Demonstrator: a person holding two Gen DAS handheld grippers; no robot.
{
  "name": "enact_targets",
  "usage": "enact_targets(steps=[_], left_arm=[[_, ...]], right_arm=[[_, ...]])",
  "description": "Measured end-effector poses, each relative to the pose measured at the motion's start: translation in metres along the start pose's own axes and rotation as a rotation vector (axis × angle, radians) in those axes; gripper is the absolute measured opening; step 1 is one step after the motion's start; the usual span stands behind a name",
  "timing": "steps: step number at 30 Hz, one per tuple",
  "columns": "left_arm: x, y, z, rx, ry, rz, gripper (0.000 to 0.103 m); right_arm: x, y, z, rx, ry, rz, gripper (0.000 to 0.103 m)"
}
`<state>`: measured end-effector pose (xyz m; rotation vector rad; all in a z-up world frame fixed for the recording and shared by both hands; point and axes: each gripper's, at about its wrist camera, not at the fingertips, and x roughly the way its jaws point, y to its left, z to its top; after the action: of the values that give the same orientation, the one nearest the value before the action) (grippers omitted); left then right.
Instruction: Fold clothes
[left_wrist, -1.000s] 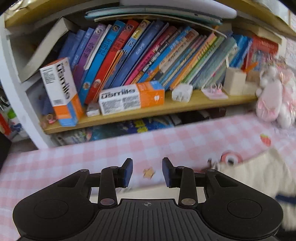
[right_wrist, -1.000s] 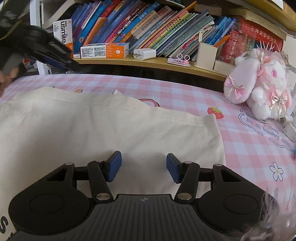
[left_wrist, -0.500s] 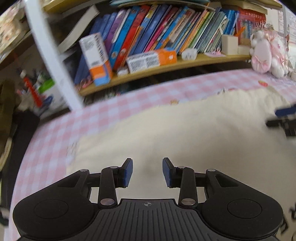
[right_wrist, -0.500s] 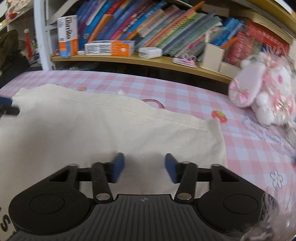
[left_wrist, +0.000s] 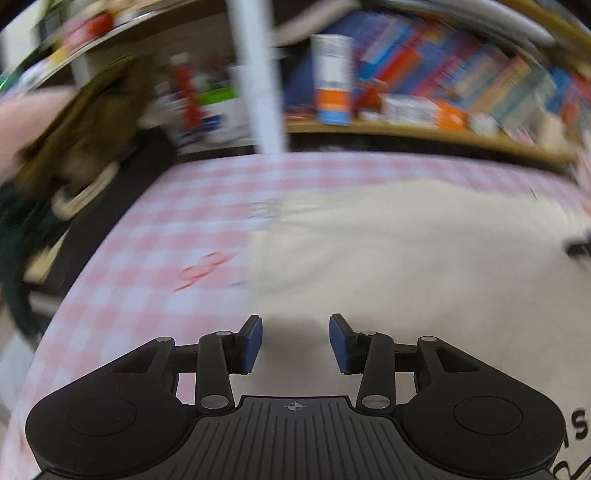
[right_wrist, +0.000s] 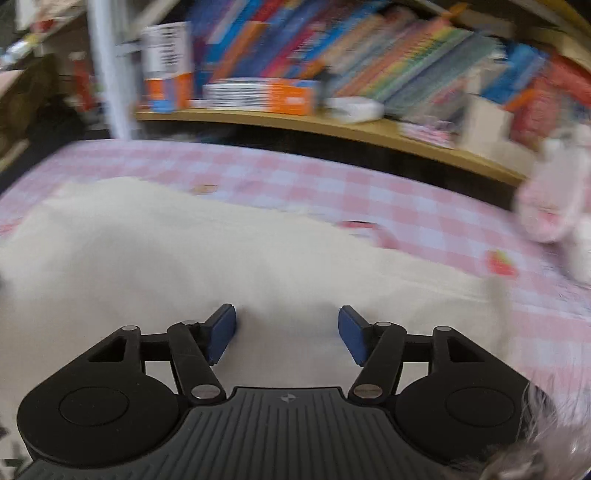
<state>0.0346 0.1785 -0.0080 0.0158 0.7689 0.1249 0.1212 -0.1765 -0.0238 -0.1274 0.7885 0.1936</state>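
Note:
A cream garment (left_wrist: 406, 258) lies spread flat on the pink checked tablecloth (left_wrist: 166, 258). My left gripper (left_wrist: 295, 341) hovers over the garment's left edge; its jaws are opening and nothing is between the blue pads. The same cream garment (right_wrist: 184, 266) fills the lower half of the right wrist view. Above its right half my right gripper (right_wrist: 287, 332) has its jaws opening too, with only flat cloth showing beyond them. A dark bit of the right gripper (left_wrist: 580, 249) shows at the right edge of the left wrist view. Both views are blurred.
A wooden shelf (right_wrist: 332, 127) packed with books and orange-and-white boxes runs along the far side of the table. A pink plush toy (right_wrist: 554, 206) sits at the right. A white post (left_wrist: 258, 92) and a brown bag (left_wrist: 85, 140) stand beyond the table's left edge.
My left gripper swept left from the far side of the table to the garment's left edge, and its jaws widened. The right gripper shifted slightly, narrowed, then widened.

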Motion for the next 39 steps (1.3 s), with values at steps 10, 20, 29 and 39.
enact_targets(steps=[10, 20, 29, 39], left_arm=[[-0.054, 0.025, -0.056, -0.287, 0.036, 0.069, 0.040], [-0.084, 0.063, -0.088, -0.487, 0.061, 0.001, 0.041], [-0.079, 0.090, -0.100, -0.607, 0.093, -0.167, 0.039], [-0.050, 0.109, -0.117, -0.933, 0.153, -0.382, 0.035]], right_arm=[[-0.065, -0.013, -0.034, -0.085, 0.053, 0.007, 0.054], [-0.092, 0.038, -0.059, -0.179, 0.092, 0.146, 0.055], [-0.137, 0.013, -0.096, 0.066, 0.094, -0.014, 0.055], [-0.189, -0.028, -0.164, 0.682, 0.108, -0.017, 0.053]])
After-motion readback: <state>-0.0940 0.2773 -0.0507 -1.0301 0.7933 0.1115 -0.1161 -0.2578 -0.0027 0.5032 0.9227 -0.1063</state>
